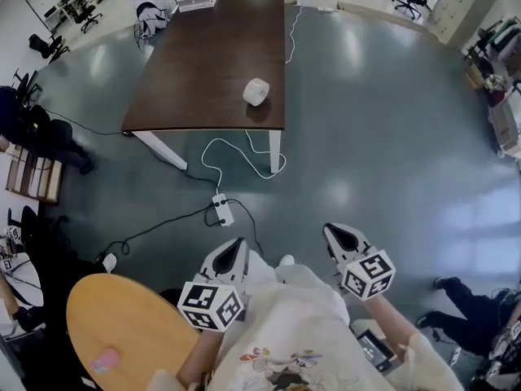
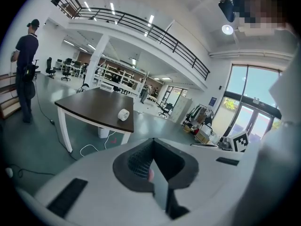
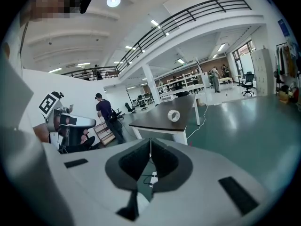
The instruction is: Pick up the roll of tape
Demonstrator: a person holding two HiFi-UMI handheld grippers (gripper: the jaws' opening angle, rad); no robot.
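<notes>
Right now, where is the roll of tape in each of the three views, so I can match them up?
Head view: upper middle, the roll of tape lies on the dark table, near its front right corner.
Left gripper view: left of centre, the roll of tape near the tabletop's right end.
Right gripper view: just right of centre, the roll of tape on the tabletop.
Shared landmark: the dark table with white legs.

Roll of tape (image 1: 256, 91): whitish, fairly wide ring with an open core. Rests on its curved side, core facing sideways. Sits alone on the dark brown tabletop (image 1: 203, 55), near the front edge, towards the right front corner. Untouched.
</notes>
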